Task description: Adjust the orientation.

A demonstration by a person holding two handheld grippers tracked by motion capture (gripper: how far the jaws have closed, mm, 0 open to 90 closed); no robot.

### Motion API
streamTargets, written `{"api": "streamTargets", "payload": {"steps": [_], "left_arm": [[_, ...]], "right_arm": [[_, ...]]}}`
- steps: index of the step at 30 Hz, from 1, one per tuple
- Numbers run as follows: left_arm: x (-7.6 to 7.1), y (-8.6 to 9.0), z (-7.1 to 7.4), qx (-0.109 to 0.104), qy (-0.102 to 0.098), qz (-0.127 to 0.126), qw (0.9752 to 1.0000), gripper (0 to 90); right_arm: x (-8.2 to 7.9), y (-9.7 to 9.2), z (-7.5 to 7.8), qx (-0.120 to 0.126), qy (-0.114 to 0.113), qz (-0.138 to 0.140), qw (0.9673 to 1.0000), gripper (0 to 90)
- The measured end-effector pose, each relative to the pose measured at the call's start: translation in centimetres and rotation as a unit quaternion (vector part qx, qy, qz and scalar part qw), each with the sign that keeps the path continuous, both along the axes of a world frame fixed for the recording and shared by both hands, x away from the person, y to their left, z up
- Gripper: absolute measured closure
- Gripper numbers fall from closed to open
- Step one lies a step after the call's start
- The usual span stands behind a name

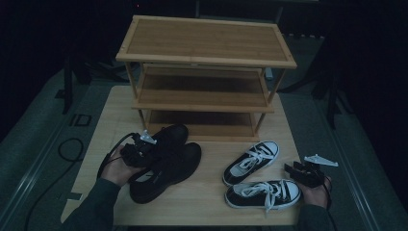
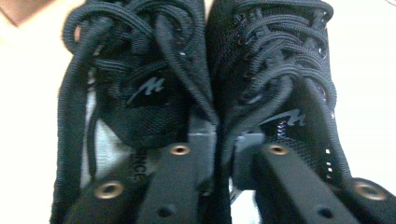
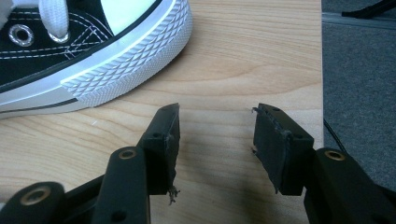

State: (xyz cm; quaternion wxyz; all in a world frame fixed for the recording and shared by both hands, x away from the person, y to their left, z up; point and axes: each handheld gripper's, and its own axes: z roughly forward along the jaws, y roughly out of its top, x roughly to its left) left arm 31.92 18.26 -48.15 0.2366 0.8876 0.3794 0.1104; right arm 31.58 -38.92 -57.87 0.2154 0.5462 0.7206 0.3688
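Shoe pickup: left gripper [image 1: 144,150] pinches both black shoes [image 1: 166,163] together by their inner collars.
Next likely calls for lifting them to the rack [image 1: 204,77]; right gripper [image 3: 215,140] idles, jaws wide.

Black shoes' [image 2: 205,93] toes beyond frame

The high view is looking forward and down over the wooden table [image 1: 202,192]. The left gripper view is sitting close above the black shoes [image 2: 201,70], shared with the high view; the right gripper view is skimming the tabletop near a black-and-white sneaker [image 3: 93,51].
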Motion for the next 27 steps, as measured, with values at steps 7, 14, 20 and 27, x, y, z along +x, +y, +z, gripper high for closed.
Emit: {"api": "streamTargets", "payload": {"steps": [7,14,20,27], "left_arm": [[-0.1,0.1,0.0,-0.008,-0.004,0.006,0.9999,85.6],[-0.2,0.1,0.0,-0.01,-0.005,0.009,0.9999,85.7],[-0.6,-0.3,0.4,-0.003,-0.023,0.008,0.9997,86.1],[-0.6,-0.5,1.0,-0.015,-0.024,0.006,0.9996,86.1]], "right_arm": [[0.0,0.0,0.0,0.001,0.0,0.0,1.0,50.1],[0.0,0.0,0.0,0.001,-0.001,0.0,1.0,50.1],[0.0,0.0,0.0,0.001,-0.001,0.0,1.0,50.1],[0.0,0.0,0.0,0.001,0.0,0.0,1.0,50.1]]}}
